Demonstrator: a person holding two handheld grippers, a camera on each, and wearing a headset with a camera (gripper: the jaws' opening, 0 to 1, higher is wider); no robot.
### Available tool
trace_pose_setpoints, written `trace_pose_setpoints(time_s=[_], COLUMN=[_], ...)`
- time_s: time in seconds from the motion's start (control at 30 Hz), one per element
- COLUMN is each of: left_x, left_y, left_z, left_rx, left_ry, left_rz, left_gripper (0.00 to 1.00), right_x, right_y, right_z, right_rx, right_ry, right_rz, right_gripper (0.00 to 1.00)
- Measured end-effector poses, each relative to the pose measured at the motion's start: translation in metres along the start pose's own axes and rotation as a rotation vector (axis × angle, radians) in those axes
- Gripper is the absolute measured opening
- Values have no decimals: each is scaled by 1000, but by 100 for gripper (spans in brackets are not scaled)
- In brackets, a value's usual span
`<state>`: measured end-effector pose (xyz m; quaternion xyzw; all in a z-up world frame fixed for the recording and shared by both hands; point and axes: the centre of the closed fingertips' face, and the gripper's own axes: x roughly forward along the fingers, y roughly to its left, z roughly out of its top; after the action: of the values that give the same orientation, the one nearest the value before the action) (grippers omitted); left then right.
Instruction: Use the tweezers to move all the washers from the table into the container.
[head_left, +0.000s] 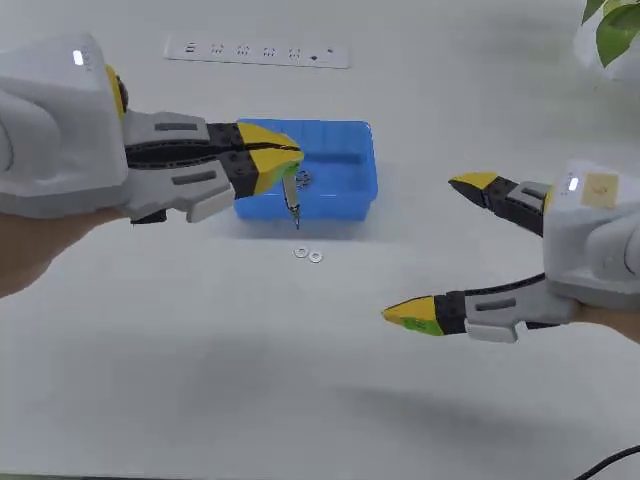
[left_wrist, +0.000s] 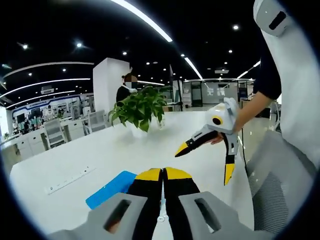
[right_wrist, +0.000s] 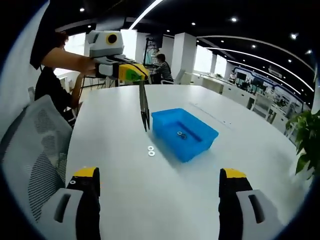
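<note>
My left gripper (head_left: 285, 158) is shut on a pair of tweezers (head_left: 292, 200) that hang point down over the near rim of the blue container (head_left: 345, 195). The tweezers (right_wrist: 144, 107) and left gripper (right_wrist: 131, 73) also appear in the right gripper view, beside the container (right_wrist: 200, 145). Several washers (right_wrist: 180, 134) lie inside the container. Two washers (head_left: 308, 255) rest on the white table just in front of the container, below the tweezer tips; they show as washers (right_wrist: 151, 150) in the right gripper view. My right gripper (head_left: 432, 247) stands wide open to the right with nothing in it.
A white power strip (head_left: 257, 52) lies at the far side of the table. A potted plant (left_wrist: 138, 109) stands on the table's right corner. An office chair (right_wrist: 35, 150) is near the table edge. A person sits at a far desk.
</note>
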<state>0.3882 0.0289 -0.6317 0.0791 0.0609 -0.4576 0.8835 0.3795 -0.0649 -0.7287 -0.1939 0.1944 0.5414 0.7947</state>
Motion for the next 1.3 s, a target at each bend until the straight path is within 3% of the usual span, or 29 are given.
trace_pose_setpoints(time_s=[0.1, 0.17, 0.3, 0.53, 0.87, 1.3], left_x=[4, 5, 9, 15, 22, 28], left_y=[0, 0, -1, -11, -4, -7], left_z=[-9, -14, -24, -39, -48, -55], left_rx=[-9, -11, -19, 34, 36, 27], left_ry=[14, 16, 28, 52, 51, 62], left_rz=[8, 10, -5, -54, -69, -90], left_gripper=[4, 4, 4, 4, 4, 4], right_x=[-8, -12, -16, -10, -2, 3], right_y=[16, 21, 24, 30, 31, 38], right_z=[-3, -5, -6, -23, -27, -30], right_rx=[35, 32, 57, 73, 118, 135], right_ry=[-12, -11, -31, 0, -4, 3], right_rz=[23, 12, -17, -12, 22, 52], right_gripper=[100, 100, 100, 100, 100, 100])
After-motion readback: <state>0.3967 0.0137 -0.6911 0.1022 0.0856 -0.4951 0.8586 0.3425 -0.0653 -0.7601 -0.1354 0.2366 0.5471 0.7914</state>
